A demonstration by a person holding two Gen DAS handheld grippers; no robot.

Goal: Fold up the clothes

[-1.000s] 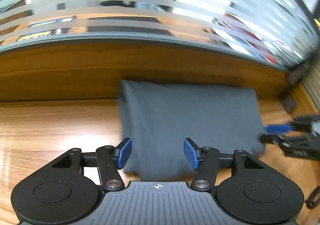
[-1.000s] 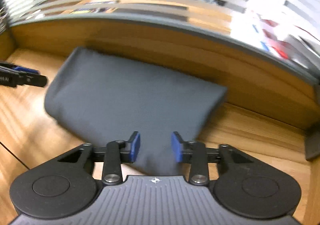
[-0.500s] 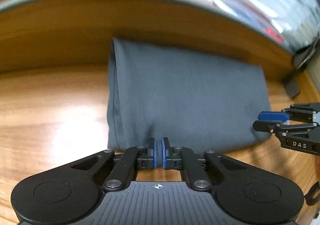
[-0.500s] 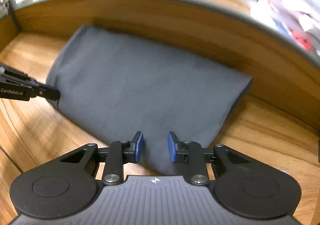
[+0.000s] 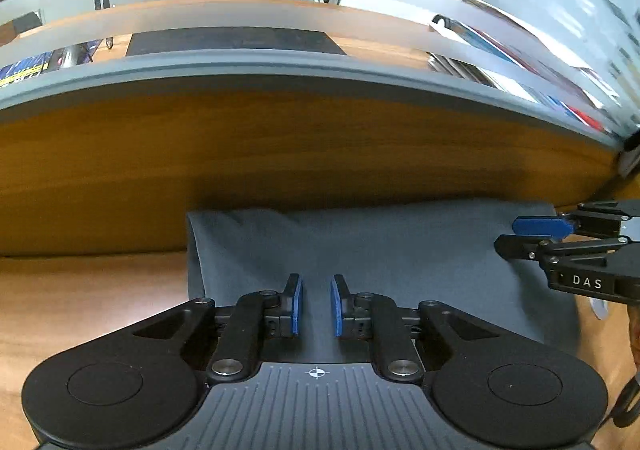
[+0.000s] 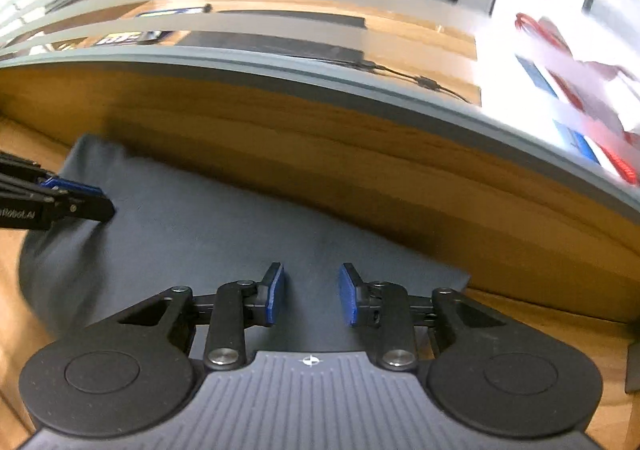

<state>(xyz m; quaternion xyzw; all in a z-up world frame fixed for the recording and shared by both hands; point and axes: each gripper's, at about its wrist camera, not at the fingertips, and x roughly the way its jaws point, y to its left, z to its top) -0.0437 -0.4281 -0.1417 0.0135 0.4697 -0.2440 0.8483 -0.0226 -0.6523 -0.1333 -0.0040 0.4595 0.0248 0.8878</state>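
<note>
A folded dark grey garment (image 5: 400, 250) lies flat on the wooden table (image 5: 80, 290), its far edge against the wooden back panel (image 5: 280, 146). My left gripper (image 5: 316, 306) hovers over the garment's left part. Its jaws are opening with a narrow gap, and the cloth shows below between the blue pads, which do not press on it. My right gripper (image 6: 311, 294) is over the garment's (image 6: 200, 234) right part. Its jaws are also opening, wider apart, with only cloth beneath. Each view shows the other gripper from the side: the right gripper (image 5: 532, 234) and the left gripper (image 6: 96, 202).
A glass partition with frosted stripes (image 5: 280, 10) rises above the back panel. Bare wooden tabletop lies left of the garment. A small dark object (image 6: 632, 366) sits at the table's right edge.
Both grippers have moved forward over the garment, towards the back panel. The left jaws went from wide apart to shut, then parted a little. The right jaws stand slightly wider.
</note>
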